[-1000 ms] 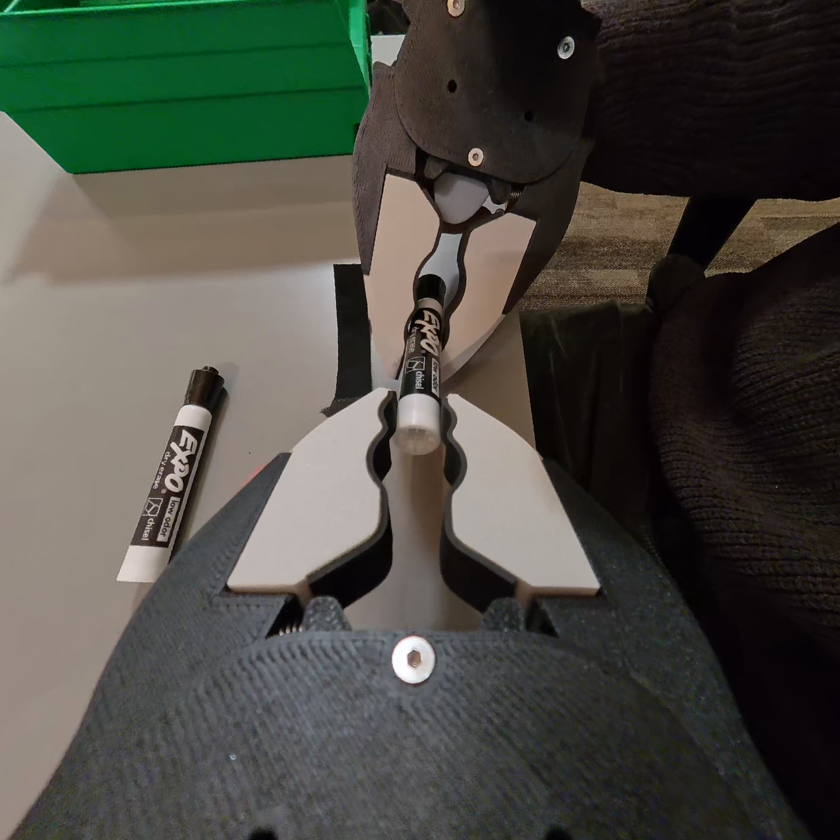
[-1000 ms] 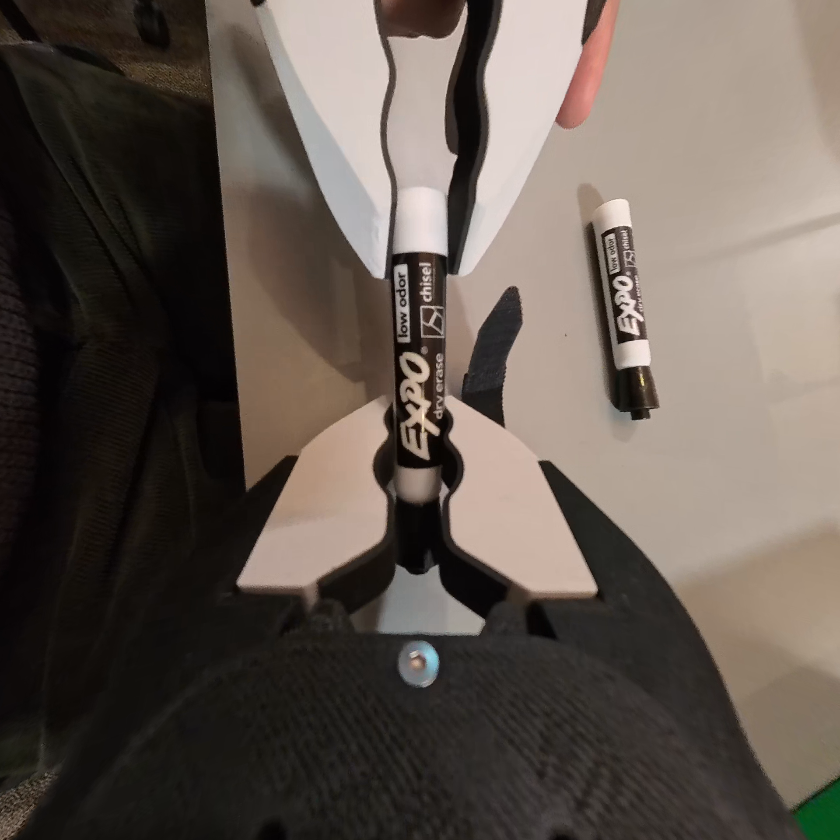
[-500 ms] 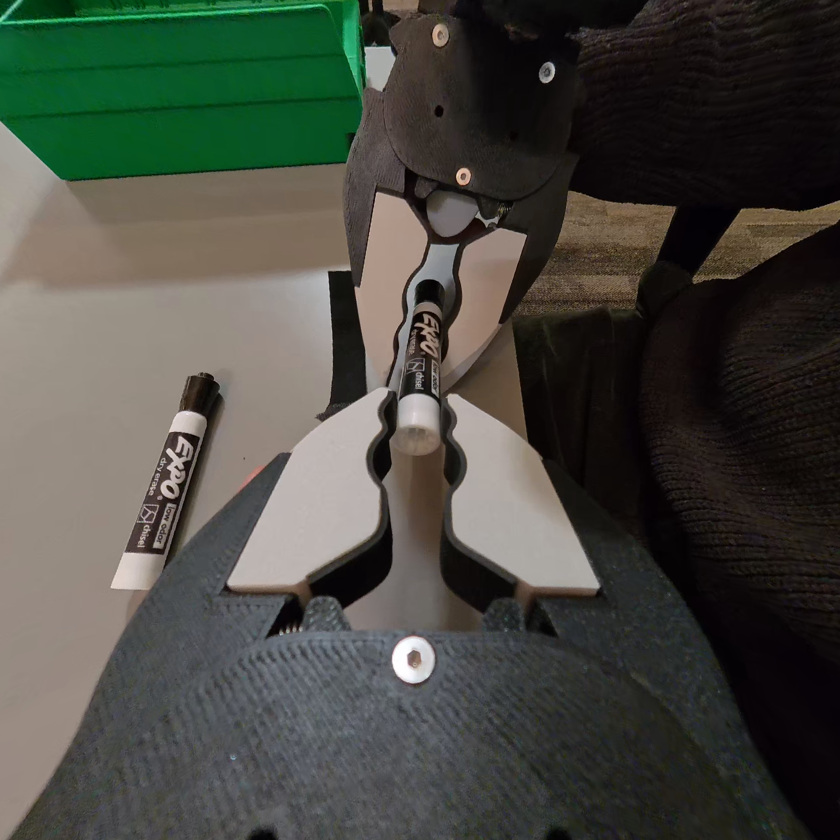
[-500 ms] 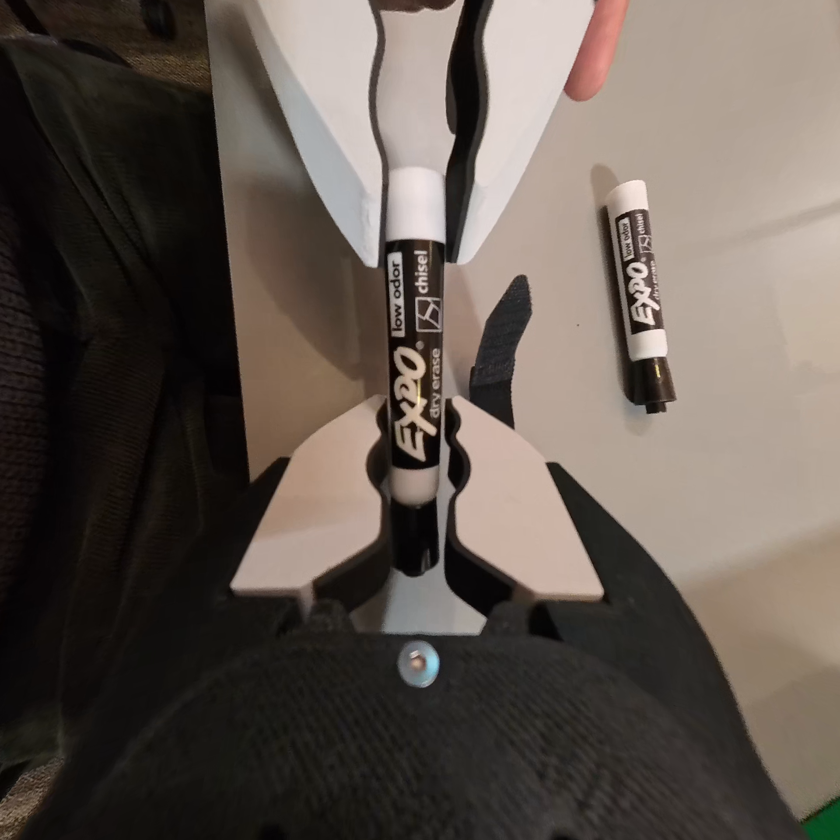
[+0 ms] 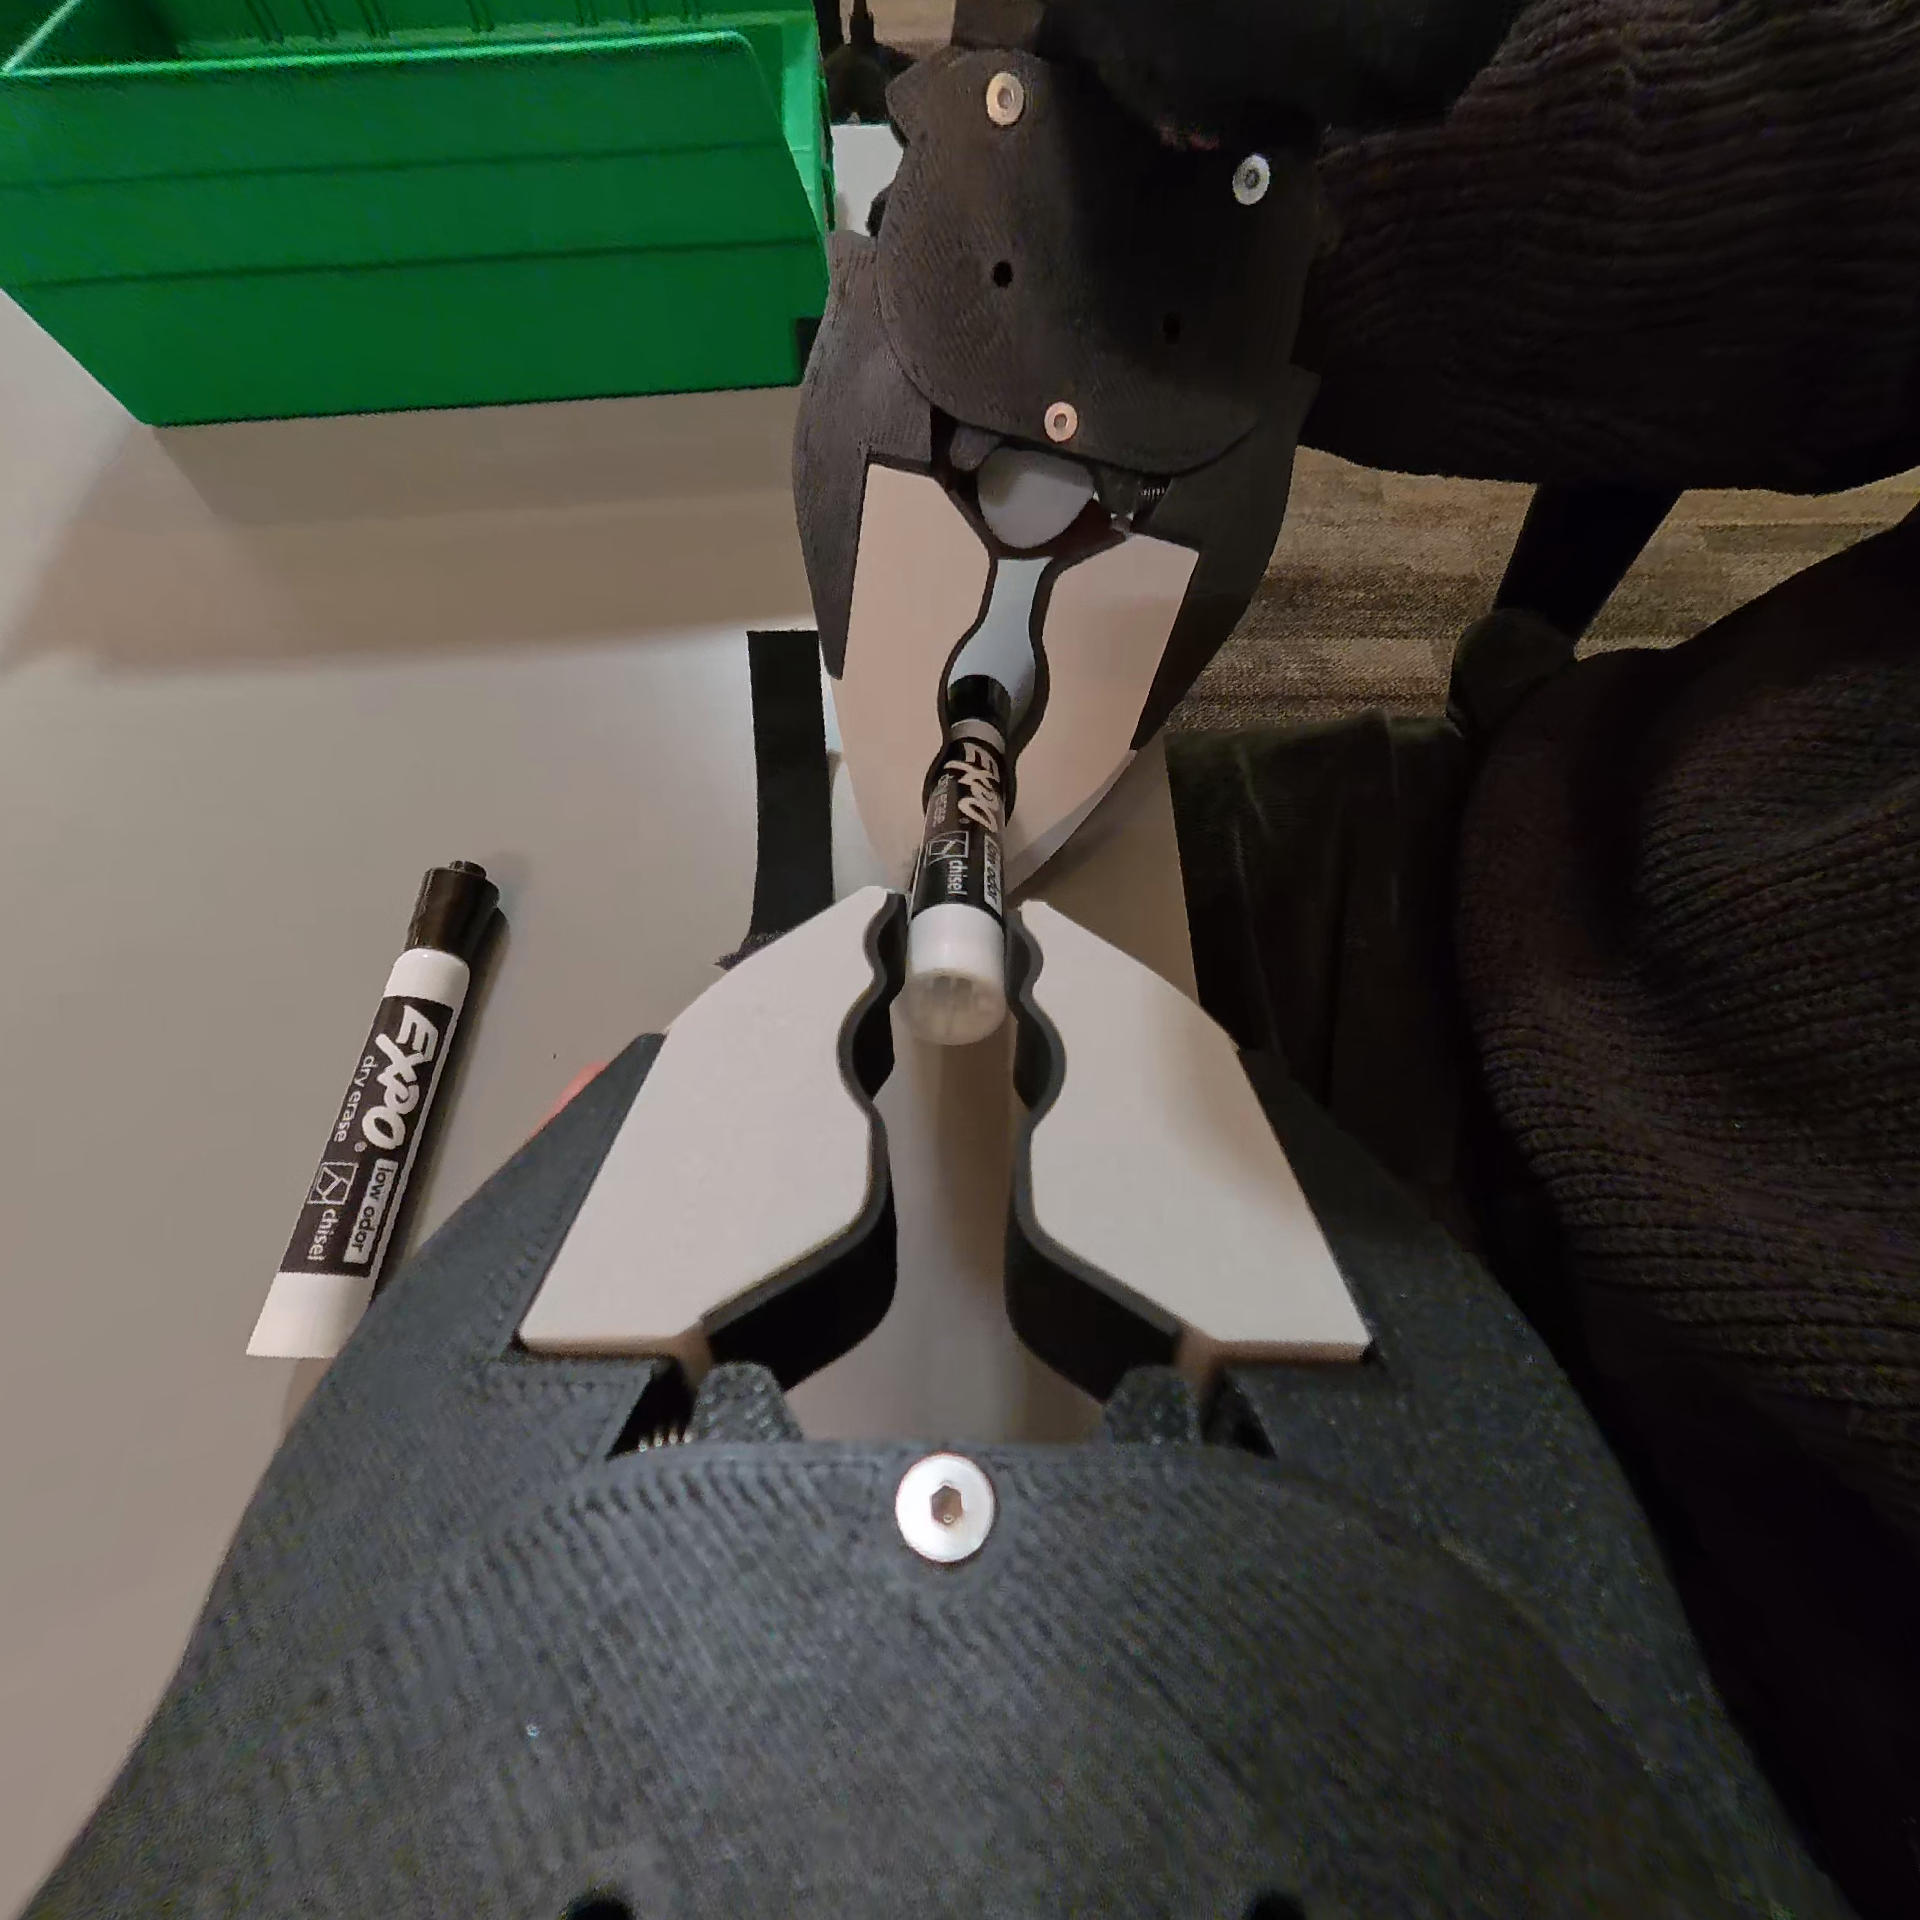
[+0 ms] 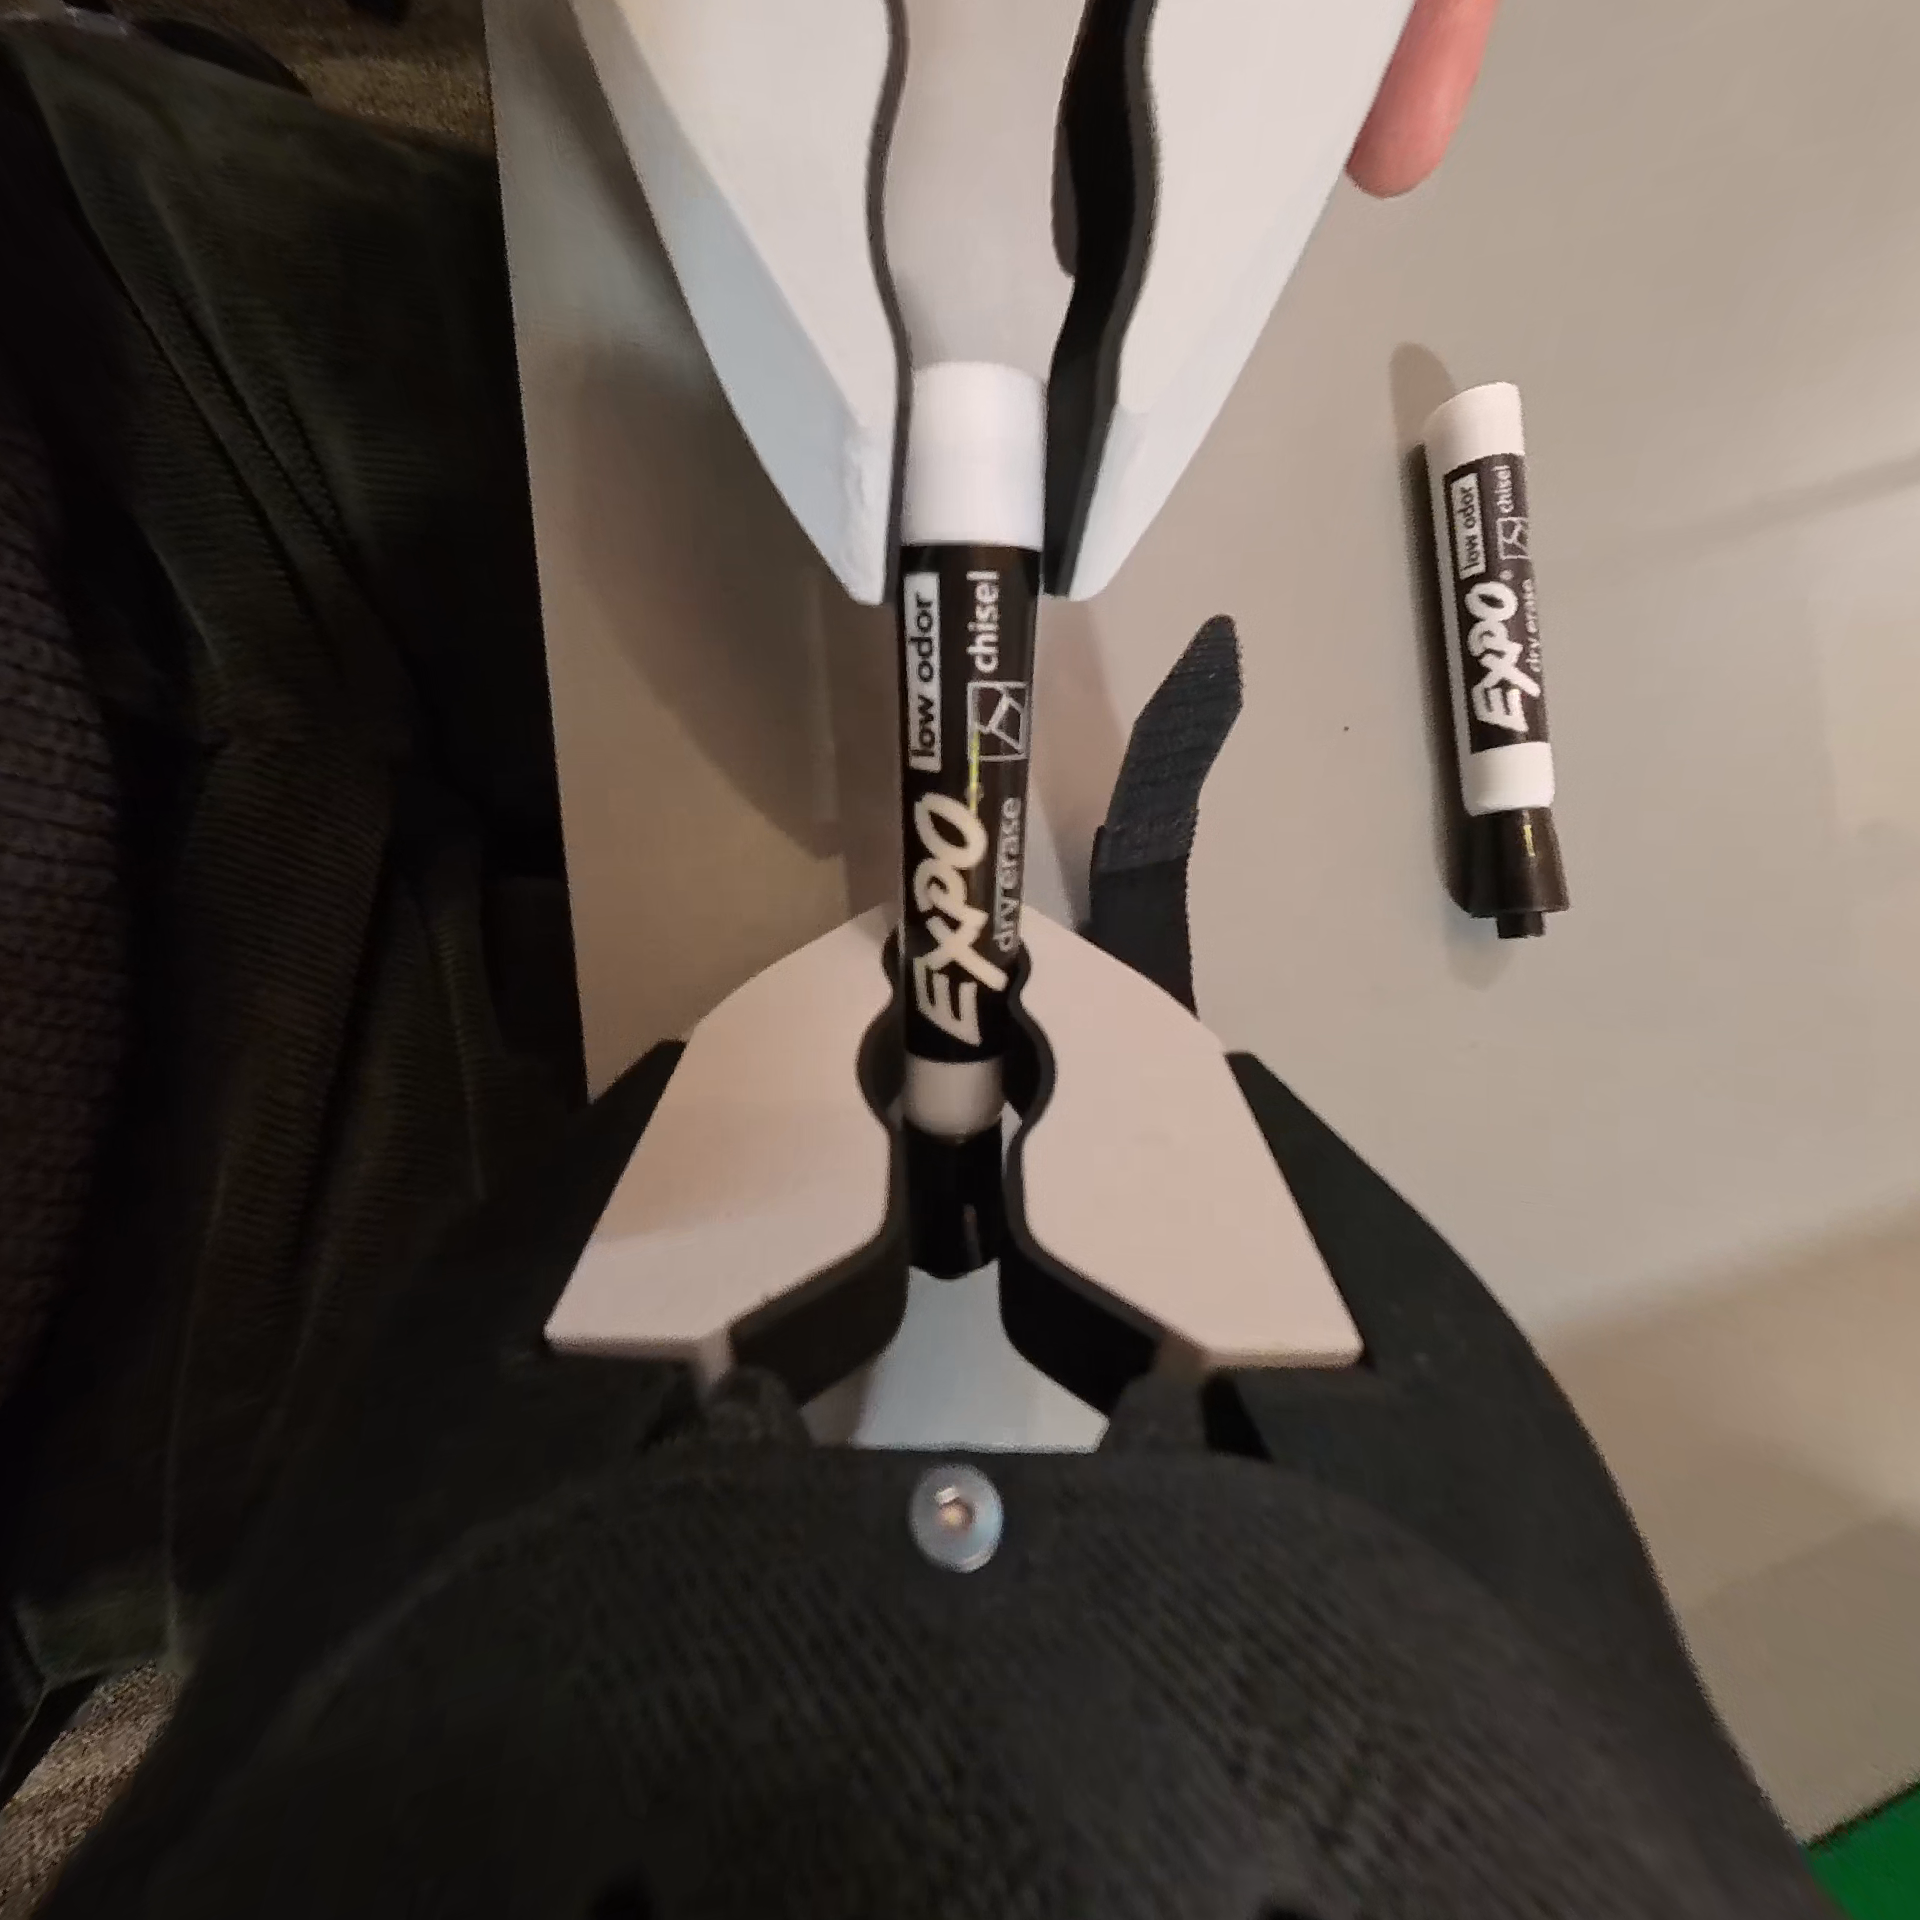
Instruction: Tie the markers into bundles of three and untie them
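Observation:
A black-and-white dry-erase marker is held in the air between my two grippers, near the table's edge. My left gripper is shut on its white end; it also shows at the top of the right wrist view. My right gripper is shut on the marker near its black cap end, and it faces me in the left wrist view. A second marker lies loose on the table, also in the right wrist view. A black strap lies on the table under the held marker.
A green plastic bin stands at the back of the grey table. A person's dark knit sleeve and clothing fill the side beyond the table edge. A person's fingertip shows by the left gripper. There is about 6 cm between the tips of the two grippers.
Both grippers keep their hold on the marker. They have drifted only slightly over the table; the loose marker and the strap have not moved.

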